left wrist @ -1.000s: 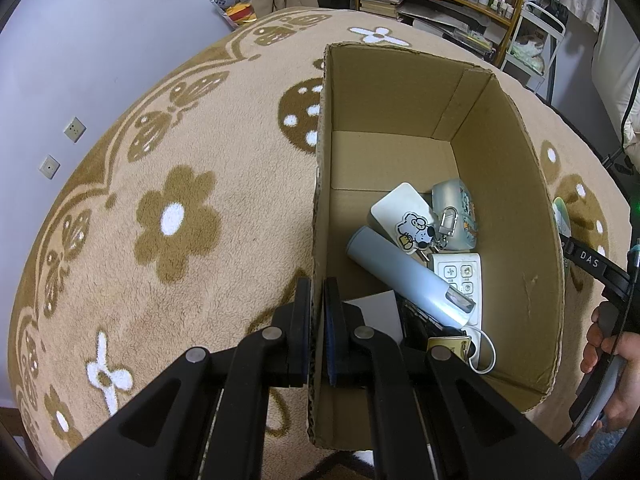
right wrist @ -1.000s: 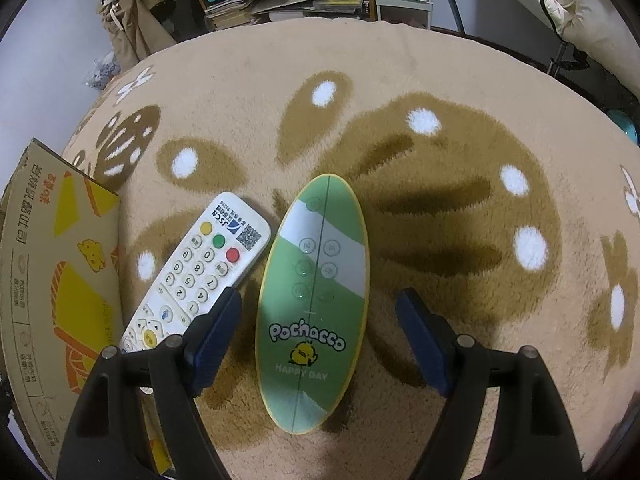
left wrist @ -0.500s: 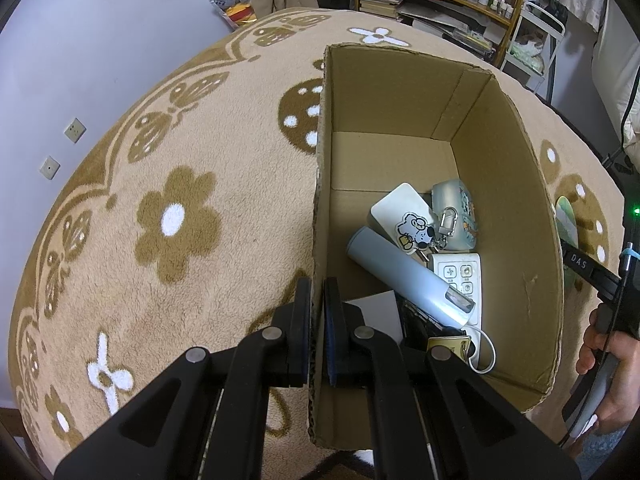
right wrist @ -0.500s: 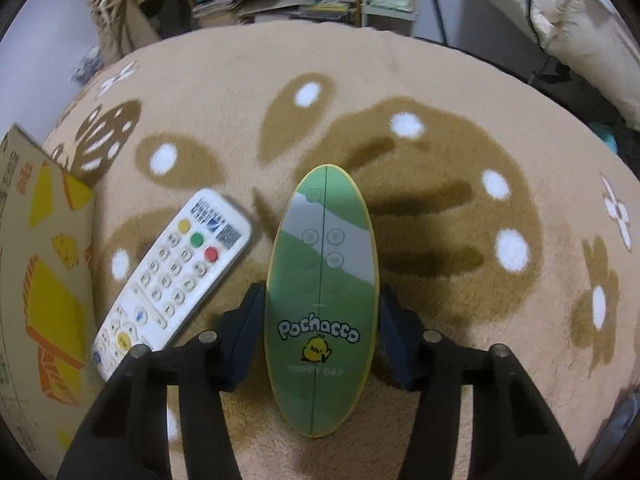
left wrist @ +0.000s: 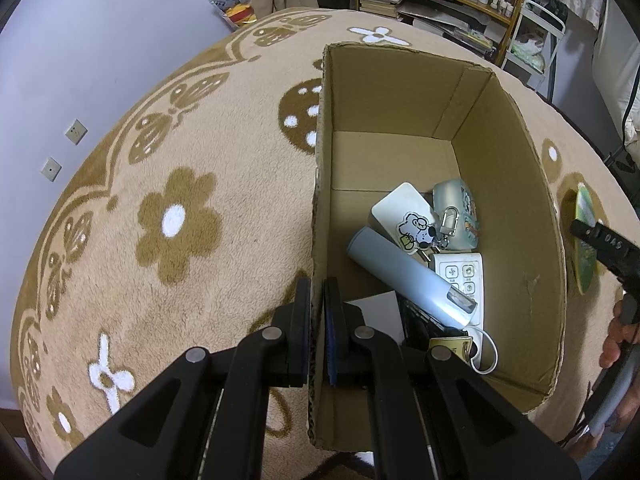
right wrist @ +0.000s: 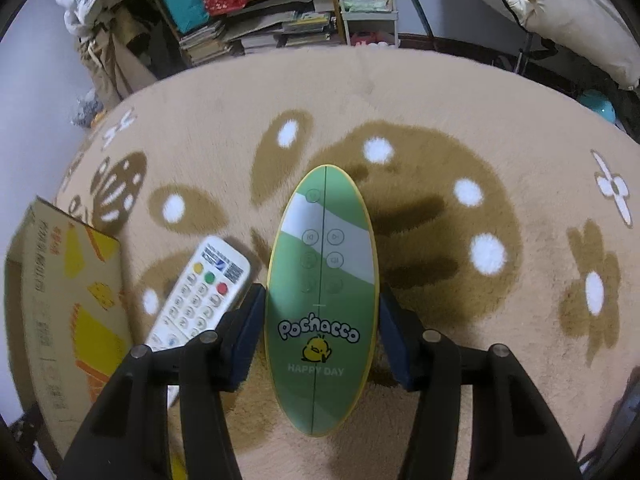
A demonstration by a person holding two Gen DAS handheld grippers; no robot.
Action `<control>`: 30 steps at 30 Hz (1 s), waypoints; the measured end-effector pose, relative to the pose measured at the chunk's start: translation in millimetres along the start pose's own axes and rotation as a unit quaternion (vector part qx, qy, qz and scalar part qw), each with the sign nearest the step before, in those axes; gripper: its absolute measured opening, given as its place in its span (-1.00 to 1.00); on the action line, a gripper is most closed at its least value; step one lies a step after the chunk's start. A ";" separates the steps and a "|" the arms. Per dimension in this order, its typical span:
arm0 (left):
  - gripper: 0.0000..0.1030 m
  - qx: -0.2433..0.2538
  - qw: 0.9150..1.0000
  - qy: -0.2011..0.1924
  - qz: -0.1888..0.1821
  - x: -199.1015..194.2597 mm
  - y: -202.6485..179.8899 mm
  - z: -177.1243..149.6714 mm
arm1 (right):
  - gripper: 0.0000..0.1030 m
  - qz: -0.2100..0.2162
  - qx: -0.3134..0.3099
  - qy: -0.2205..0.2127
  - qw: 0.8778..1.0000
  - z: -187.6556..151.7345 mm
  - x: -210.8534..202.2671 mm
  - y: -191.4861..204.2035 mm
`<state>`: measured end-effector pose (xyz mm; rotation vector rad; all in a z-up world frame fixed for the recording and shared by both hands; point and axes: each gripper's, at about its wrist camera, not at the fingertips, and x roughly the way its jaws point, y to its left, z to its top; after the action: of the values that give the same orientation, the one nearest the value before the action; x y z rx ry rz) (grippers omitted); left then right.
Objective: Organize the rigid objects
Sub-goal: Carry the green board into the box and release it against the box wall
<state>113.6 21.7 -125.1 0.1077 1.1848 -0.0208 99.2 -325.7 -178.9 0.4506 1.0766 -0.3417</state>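
Observation:
My left gripper (left wrist: pixel 318 292) is shut on the near left wall of an open cardboard box (left wrist: pixel 400 92) that stands on the carpet. Inside lie a blue-grey cylinder (left wrist: pixel 408 280), a white card with a dog charm (left wrist: pixel 404 212), a pale green case (left wrist: pixel 456 212) and a white button pad (left wrist: pixel 460 276). My right gripper (right wrist: pixel 320 300) is shut on a green oval "Pochacco" device (right wrist: pixel 322 240), pads pressed on both long edges, and holds it just above the carpet. The left wrist view shows the green oval (left wrist: pixel 584 240) right of the box.
A white remote control (right wrist: pixel 200 292) lies on the carpet left of the green oval, next to the printed outside of the box (right wrist: pixel 60 280). Shelves of books and bags (right wrist: pixel 248 28) line the far carpet edge. A hand (left wrist: pixel 616 344) shows at the right.
The right gripper's jaws closed from wide open onto the green oval and lifted it a little off the carpet. The left gripper kept its hold on the box wall.

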 end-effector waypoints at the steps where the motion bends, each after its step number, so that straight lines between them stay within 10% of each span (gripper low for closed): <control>1: -0.89 0.000 1.000 0.000 0.000 0.0 -0.1 -0.1 | 0.14 0.002 0.000 -0.005 1.000 1.3 -4.3 0.3; 30: -0.89 0.003 1.000 0.001 0.002 -0.2 -1.9 -0.6 | 0.14 0.173 -0.143 -0.087 0.971 -26.5 -110.5 124.3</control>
<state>112.9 19.8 -125.3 0.1154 1.1866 -0.0205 90.1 -199.9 -67.3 0.3333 0.8395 0.0828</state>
